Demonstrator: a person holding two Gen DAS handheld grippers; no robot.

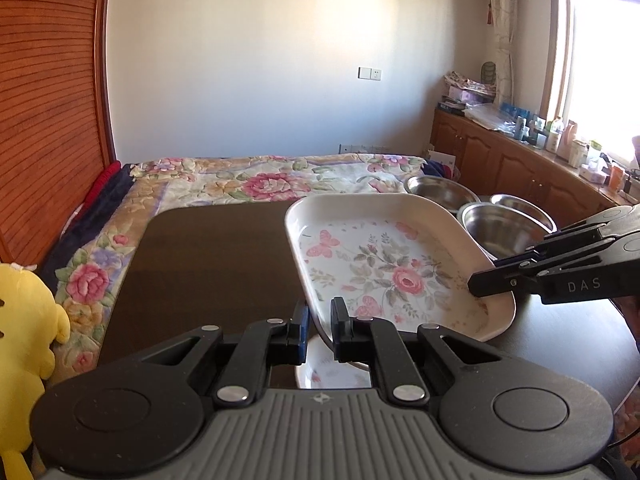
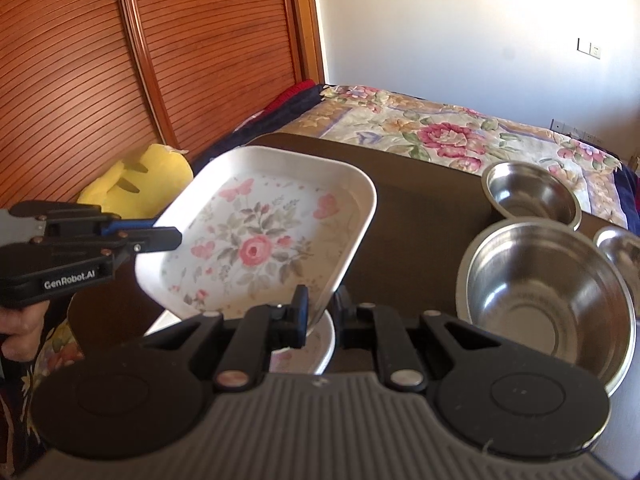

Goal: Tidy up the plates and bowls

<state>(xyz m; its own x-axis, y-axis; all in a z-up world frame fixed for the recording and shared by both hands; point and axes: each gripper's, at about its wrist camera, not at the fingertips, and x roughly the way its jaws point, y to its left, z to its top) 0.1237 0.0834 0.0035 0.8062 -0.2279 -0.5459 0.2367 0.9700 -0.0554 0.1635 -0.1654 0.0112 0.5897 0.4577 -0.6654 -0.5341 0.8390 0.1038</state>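
While both grippers gripped it, the floral tray [image 1: 384, 256] hung tilted above the dark table [image 1: 208, 264], lifted clear of the surface. The left gripper [image 1: 320, 320] had its jaws clamped on the tray's near rim, one finger outside the wall and one inside. From the right wrist view, the right gripper [image 2: 320, 312] held the rim at another edge in the same way, jaws closed on the thin wall. Each gripper showed in the other's camera: the right gripper reached in from the side in the left view, its tip on the tray's rim, and the left gripper appeared at the left of the right view, with part of a hand [image 2: 16, 332] behind it.

Under the raised tray, a second floral dish [image 2: 316, 344] lay on the table, mostly hidden by the grippers; its shape could not be told.

Three steel bowls [image 2: 544, 300] sat on the table beside the tray, close together: a large one nearest, a smaller one [image 2: 532, 194] behind it, and a third [image 2: 624, 248] partly cut off at the frame edge. All three stood upright and empty.

Behind the table lay a bed [image 1: 280, 180] with a flowered cover, and a yellow plush toy [image 1: 24, 320] sat beside it against the wooden wardrobe [image 1: 48, 100].
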